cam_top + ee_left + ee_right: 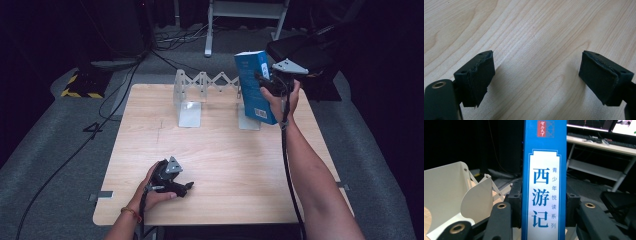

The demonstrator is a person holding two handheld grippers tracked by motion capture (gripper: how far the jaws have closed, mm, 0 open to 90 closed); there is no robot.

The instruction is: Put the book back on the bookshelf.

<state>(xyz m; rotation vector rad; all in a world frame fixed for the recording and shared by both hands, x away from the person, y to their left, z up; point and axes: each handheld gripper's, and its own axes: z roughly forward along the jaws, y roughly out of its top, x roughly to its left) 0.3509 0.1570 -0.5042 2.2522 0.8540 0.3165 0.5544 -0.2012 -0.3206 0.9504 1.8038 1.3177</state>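
A blue book (254, 86) is held upright in the air over the right end of a white expanding book rack (200, 95) at the back of the table. My right gripper (270, 82) is shut on it from the right side. In the right gripper view the book's blue spine (545, 180) with its white label stands between the two black jaws, and the pads press on both covers. My left gripper (186, 189) rests low on the near left part of the table, open, with bare wood between its pads (477, 75).
The wooden table (220, 150) has the rack's white end plates (189, 102) standing at its back edge. Beyond it are cables on a grey floor, a white desk frame (245, 15) and a black chair (300, 50) close behind the right hand.
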